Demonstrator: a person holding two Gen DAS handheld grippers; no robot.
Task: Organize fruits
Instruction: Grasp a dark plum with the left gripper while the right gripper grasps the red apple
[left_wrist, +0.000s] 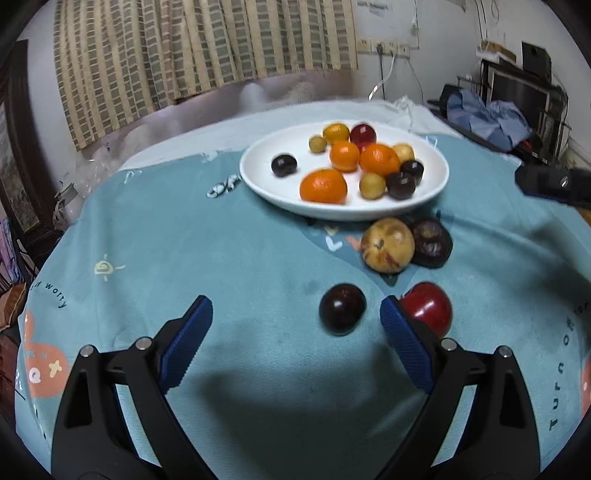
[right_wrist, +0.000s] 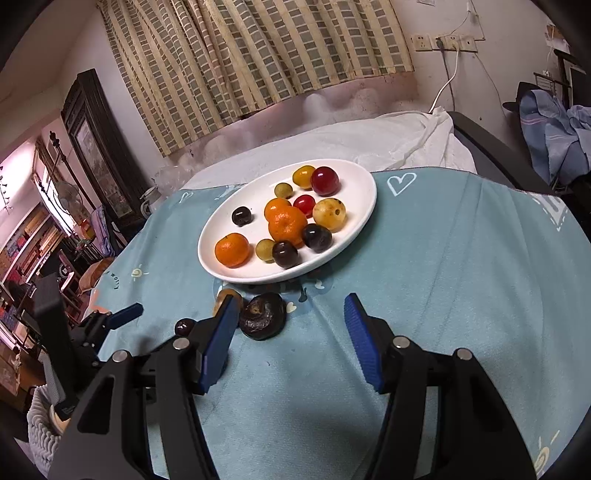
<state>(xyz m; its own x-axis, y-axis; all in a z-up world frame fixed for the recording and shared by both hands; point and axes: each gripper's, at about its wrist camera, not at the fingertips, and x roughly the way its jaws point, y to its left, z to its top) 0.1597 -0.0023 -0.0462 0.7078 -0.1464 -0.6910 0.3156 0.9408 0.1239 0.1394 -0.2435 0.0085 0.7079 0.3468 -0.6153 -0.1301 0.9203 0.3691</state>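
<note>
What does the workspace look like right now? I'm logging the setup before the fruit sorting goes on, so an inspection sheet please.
Surface: teal printed cloth over the table, white cloth at its far edge.
Job's things: white plate holding oranges, dark plums, red and yellowish fruits. Off the plate on the cloth: dark plum, red plum, yellowish apple, wrinkled dark fruit.
Clutter: nothing seen on the cloth besides fruit.
Grippers: left gripper open, the dark plum between its jaws, untouched; right gripper open, holding nothing.
Cables: white cable hanging from the wall sockets.
Surroundings: checked curtain, blue clothing heap, dark framed furniture at left.
</note>
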